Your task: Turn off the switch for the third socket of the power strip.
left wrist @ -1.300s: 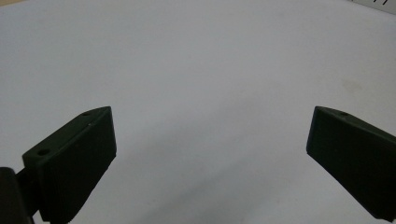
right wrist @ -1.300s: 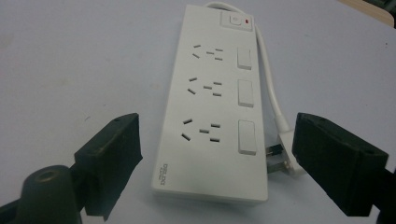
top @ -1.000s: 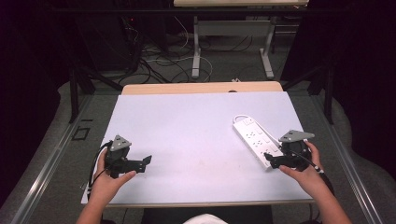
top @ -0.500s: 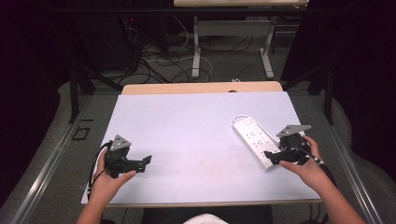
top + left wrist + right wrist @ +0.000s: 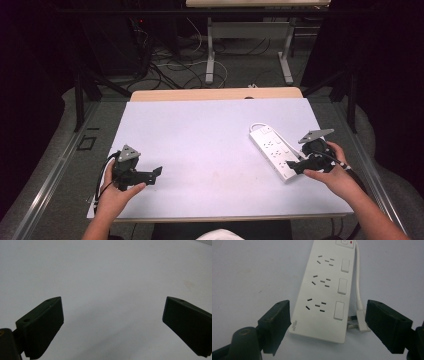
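A white power strip (image 5: 271,149) lies slantwise on the right side of the white table (image 5: 200,130). In the right gripper view the power strip (image 5: 324,287) shows three socket groups with switches, its cord (image 5: 358,280) along one side and its plug (image 5: 360,323) lying by the near end. My right gripper (image 5: 296,168) is open, and its jaws stand on either side of the strip's near end without touching it (image 5: 328,306). My left gripper (image 5: 157,173) rests at the front left, open over bare table (image 5: 112,307), far from the strip.
A wooden strip (image 5: 215,94) borders the table's far edge. Beyond it, desk legs (image 5: 210,55) and loose cables (image 5: 165,67) lie on the floor. The room around the table is dark.
My right gripper has moved a little away from me and to the left, so its jaws now sit around the strip's near end. The left gripper has stayed put.
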